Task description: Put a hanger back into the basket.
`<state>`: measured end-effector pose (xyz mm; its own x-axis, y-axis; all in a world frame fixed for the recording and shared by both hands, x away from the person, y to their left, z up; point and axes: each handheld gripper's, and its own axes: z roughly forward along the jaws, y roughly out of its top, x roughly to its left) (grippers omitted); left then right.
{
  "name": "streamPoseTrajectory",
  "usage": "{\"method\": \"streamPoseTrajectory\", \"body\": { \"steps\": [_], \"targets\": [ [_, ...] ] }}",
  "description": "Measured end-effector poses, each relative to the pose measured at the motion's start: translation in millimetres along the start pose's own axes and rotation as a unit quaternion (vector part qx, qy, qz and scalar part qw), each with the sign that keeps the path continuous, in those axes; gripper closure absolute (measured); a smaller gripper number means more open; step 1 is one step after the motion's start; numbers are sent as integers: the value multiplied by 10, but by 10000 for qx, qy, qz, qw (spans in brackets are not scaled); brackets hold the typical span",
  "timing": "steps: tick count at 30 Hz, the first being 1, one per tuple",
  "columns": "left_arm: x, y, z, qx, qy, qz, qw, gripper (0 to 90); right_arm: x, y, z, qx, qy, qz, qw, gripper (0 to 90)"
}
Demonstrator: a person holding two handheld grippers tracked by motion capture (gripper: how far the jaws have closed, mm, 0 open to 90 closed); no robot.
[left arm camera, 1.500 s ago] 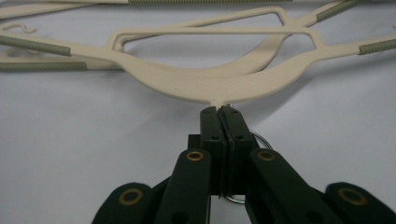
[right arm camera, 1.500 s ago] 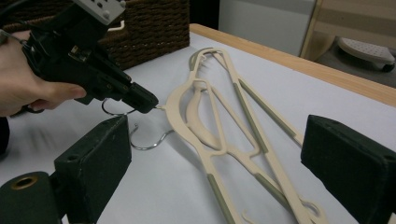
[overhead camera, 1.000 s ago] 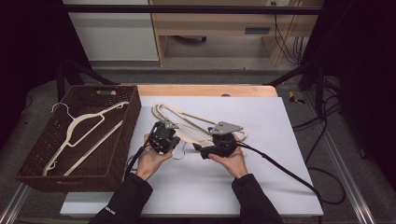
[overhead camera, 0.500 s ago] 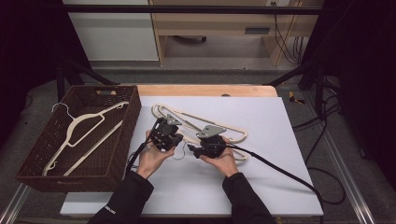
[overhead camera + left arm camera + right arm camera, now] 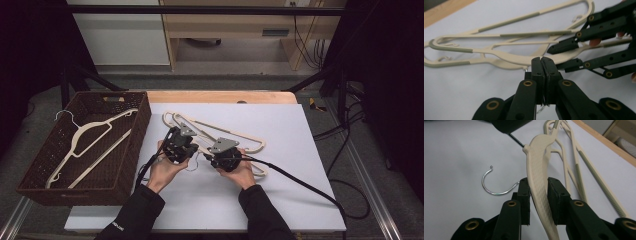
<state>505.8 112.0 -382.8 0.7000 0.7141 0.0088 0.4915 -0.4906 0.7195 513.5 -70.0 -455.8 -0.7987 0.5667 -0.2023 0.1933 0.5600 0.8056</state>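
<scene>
Several cream plastic hangers (image 5: 220, 132) lie overlapping on the white board (image 5: 300, 200). My left gripper (image 5: 192, 151) is shut on the thin metal hook wire at one hanger's neck; in the left gripper view its jaws (image 5: 542, 60) meet on the wire. My right gripper (image 5: 209, 156) faces it from the right. Its jaws have just been closing and now press on that hanger's textured cream shoulder (image 5: 539, 195). The left gripper view shows the right gripper (image 5: 564, 56) straddling the same arm. A loose-looking shiny hook (image 5: 491, 187) lies on the board beside the right jaws.
A dark wicker basket (image 5: 30, 185) stands left of the board with one cream hanger (image 5: 95, 137) inside. A wooden strip (image 5: 220, 96) runs along the board's far edge. Black cables (image 5: 300, 182) trail off to the right.
My right gripper slid left toward the left gripper, sank a little, and its jaws closed around the hanger's shoulder. The left gripper stayed in place, shut.
</scene>
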Motion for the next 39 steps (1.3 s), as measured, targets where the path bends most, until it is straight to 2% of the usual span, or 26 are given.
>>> {"method": "streamPoseTrajectory", "body": {
  "steps": [1, 3, 4, 5, 6, 9, 11, 12, 13, 16, 18, 23, 24, 28, 32, 36, 39],
  "targets": [
    [8, 10, -35, -130, -124, -26, 9998, 784, -4, -5, -5, -10, -20, -113, 9999, 733],
    [2, 29, -113, -419, -38, -32, 9991, 653, 0, -7, -9, 15, -28, -151, 9999, 736],
    [2, 29, -113, -419, -38, -32, 9991, 602, 3, -7, -8, 8, -57, -158, 9999, 737],
    [6, 38, -207, -733, 7, -22, 9973, 542, 2, -6, -14, 3, -76, -184, 9998, 740],
    [13, 38, -257, -898, 41, 11, 9959, 487, -3, -4, -20, -12, -97, -209, 9997, 743],
    [57, 32, -418, -1207, 144, 16, 9926, 362, -15, 11, -56, -82, -186, -303, 9993, 757],
    [106, 11, -534, -1338, 114, 7, 9909, 281, -24, 30, -94, -131, -225, -260, 9993, 770],
    [106, 11, -534, -1338, 114, 7, 9909, 240, -38, 45, -113, -168, -266, -304, 9990, 779],
    [146, -30, -646, -1495, 75, -48, 9887, 207, -42, 59, -140, -168, -324, -267, 9990, 789],
    [212, -115, -805, -1592, 157, -54, 9871, 137, -107, 108, -217, -288, -457, -337, 9980, 828],
    [244, -185, -872, -1615, 236, -85, 9865, 136, -151, 141, -265, -318, -532, -308, 9976, 849],
    [297, -351, -930, -1527, 150, -123, 9881, 116, -263, 186, -348, -254, -488, -241, 9982, 863],
    [295, -383, -928, -1486, 111, -133, 9887, 114, -279, 189, -367, -256, -468, -289, 9982, 864],
    [252, -488, -909, -1389, 77, -62, 9903, 93, -282, 217, -495, -310, -184, -254, 9990, 864],
    [173, -542, -880, -1320, -64, 129, 9911, 82, -210, 259, -671, -424, 361, -184, 9983, 864],
    [61, -572, -819, -1243, -198, 395, 9913, 83, -105, 275, -838, -546, 919, -101, 9942, 864],
    [-27, -588, -760, -1202, -280, 514, 9910, 97, -33, 259, -938, -653, 1221, -60, 9903, 864]
  ]
}}
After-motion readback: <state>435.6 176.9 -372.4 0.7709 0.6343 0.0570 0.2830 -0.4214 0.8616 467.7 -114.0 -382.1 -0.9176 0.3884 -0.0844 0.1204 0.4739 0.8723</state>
